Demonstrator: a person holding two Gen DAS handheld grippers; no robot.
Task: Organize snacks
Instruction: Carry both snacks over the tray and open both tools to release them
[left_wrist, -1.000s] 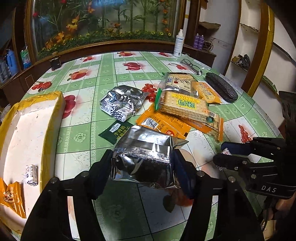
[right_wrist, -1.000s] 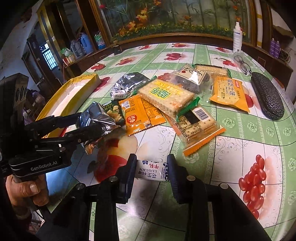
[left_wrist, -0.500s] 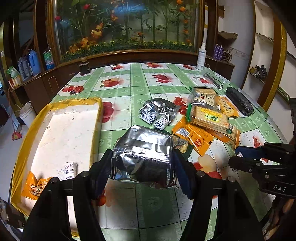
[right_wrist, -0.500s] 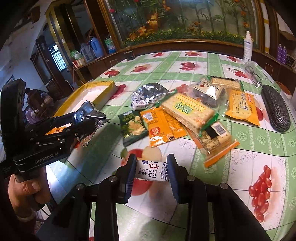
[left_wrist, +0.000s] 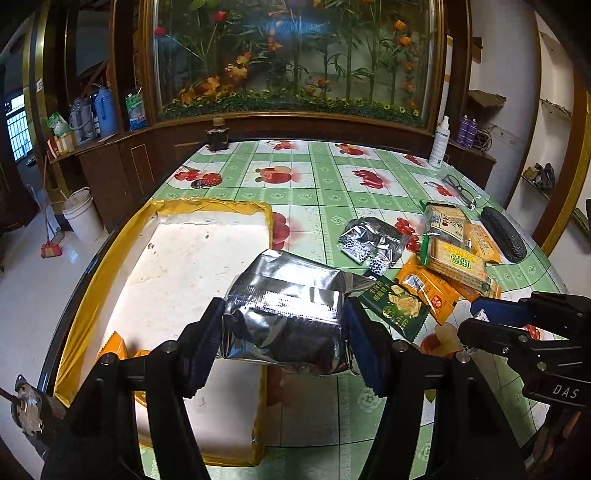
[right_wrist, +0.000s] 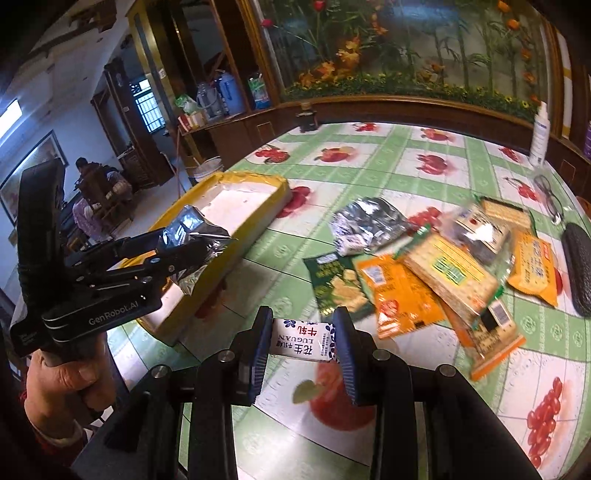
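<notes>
Left tool (left_wrist: 286, 328) clamped on a silver foil bag (left_wrist: 286, 312), one pad on each side of the bag; the bag hangs clear of the surface (left_wrist: 325, 184), over the right-hand edge of the yellow-rimmed tray (left_wrist: 92, 280). Seen from the right wrist, the same bag (right_wrist: 192, 236) sticks out past the left tool's (right_wrist: 177, 245) fingers, above the tray's (right_wrist: 258, 218) near rim; a hand (right_wrist: 59, 384) grips the tool's handle at lower left. Right tool (right_wrist: 301, 341) narrow, shut on a small white packet with blue print (right_wrist: 301, 343), held off the green checked cloth with fruit prints. In the left-wrist view the right tool (left_wrist: 480, 317) enters from the right edge, fingers close together. Inside the tray: white floor, an orange packet (left_wrist: 116, 345) at the near left, partly hidden behind the left tool. Remaining snacks lie in a loose pile on the surface to the right of the tray: a second foil bag (right_wrist: 369, 223), a dark green cracker packet (right_wrist: 340, 282), an orange packet beside it (right_wrist: 399, 295), a long cracker pack with a yellow-green label (right_wrist: 448, 275) lying across others, further orange packs behind. Beyond the pile: a dark glasses case (left_wrist: 502, 234), a pair of glasses (left_wrist: 460, 186), a white spray bottle (left_wrist: 439, 142) at the far edge. Pile well apart from both tools.
</notes>
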